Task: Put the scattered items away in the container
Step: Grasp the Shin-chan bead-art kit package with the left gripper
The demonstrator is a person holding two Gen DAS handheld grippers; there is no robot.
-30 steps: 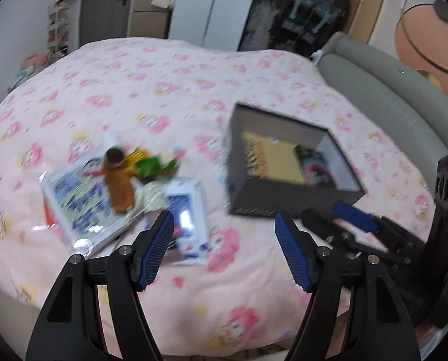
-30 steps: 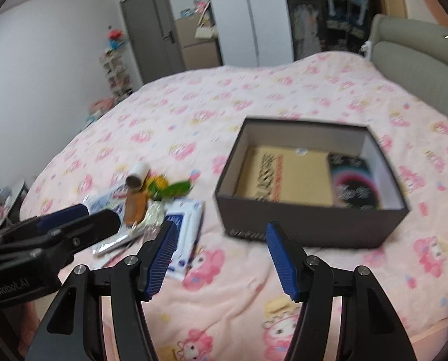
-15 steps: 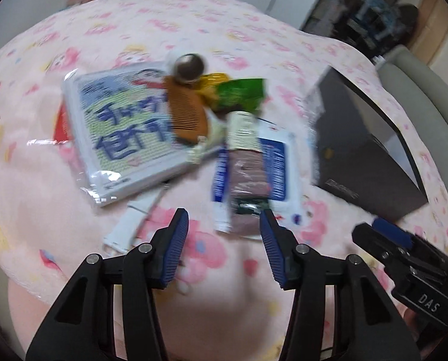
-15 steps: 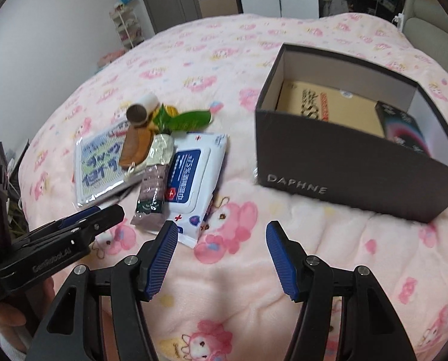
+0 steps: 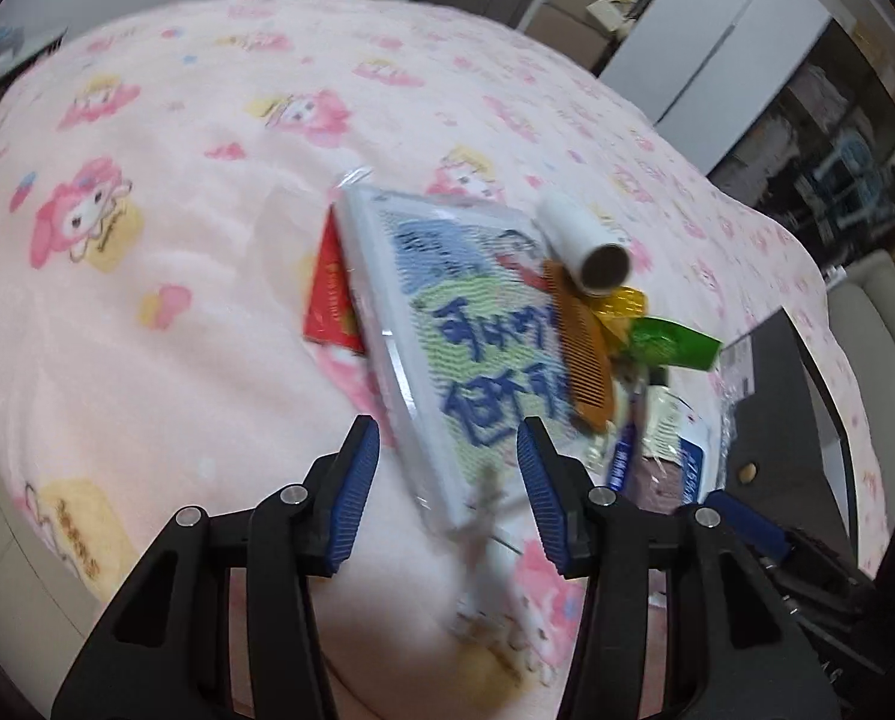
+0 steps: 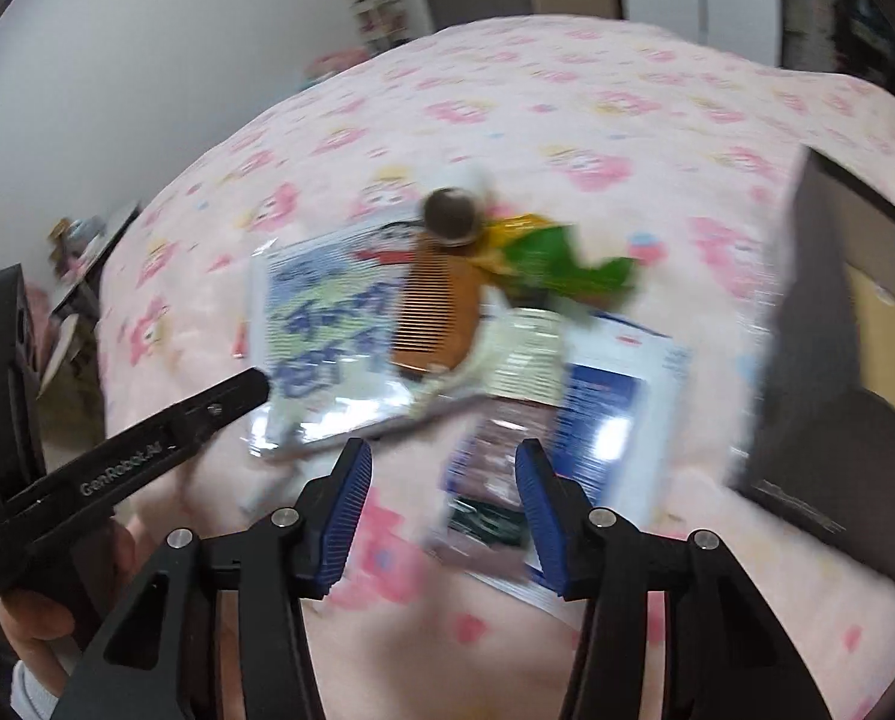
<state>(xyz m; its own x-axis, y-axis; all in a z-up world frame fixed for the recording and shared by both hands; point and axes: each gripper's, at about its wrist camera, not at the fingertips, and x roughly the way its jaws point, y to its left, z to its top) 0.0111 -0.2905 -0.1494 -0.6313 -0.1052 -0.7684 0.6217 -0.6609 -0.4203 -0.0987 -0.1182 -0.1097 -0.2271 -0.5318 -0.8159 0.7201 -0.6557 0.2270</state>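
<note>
Blur smears most of what we see. Left gripper (image 5: 447, 483), jaws having just closed partway, stands open over the wrapped booklet (image 5: 447, 324); nothing gripped. Right gripper (image 6: 444, 507), likewise narrowing, open above a brown packet (image 6: 495, 468). Dark box (image 6: 837, 420) right of it, cut off.

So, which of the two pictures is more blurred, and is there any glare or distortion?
Right wrist view: strong motion blur over the pile, the wet wipes pack and the dark box; only the right claw is sharp. Left wrist view: milder blur, the comb readable, glare on the plastic-wrapped book. Both views: fisheye bending, dark corners.
</note>
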